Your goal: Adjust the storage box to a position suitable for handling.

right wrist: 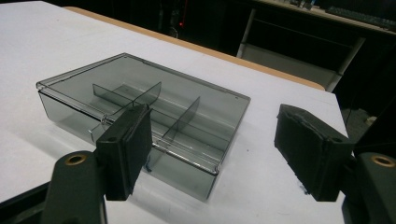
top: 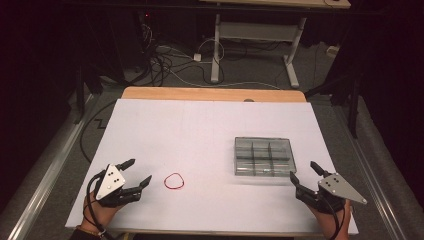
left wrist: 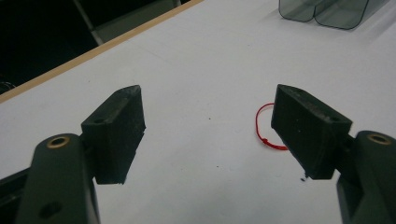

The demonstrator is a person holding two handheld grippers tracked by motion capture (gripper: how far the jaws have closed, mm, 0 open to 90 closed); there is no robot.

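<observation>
Both grippers wide and empty over the white tabletop, box and band untouched.

I see the smoky clear compartment box lying closed at centre right of the high view, just up-left of my right gripper, whose jaws stand wide with nothing between them. My left gripper sits at lower left, jaws equally wide and empty. The red rubber band lies flat at lower centre, just right of the left gripper and well apart from the box.
</observation>
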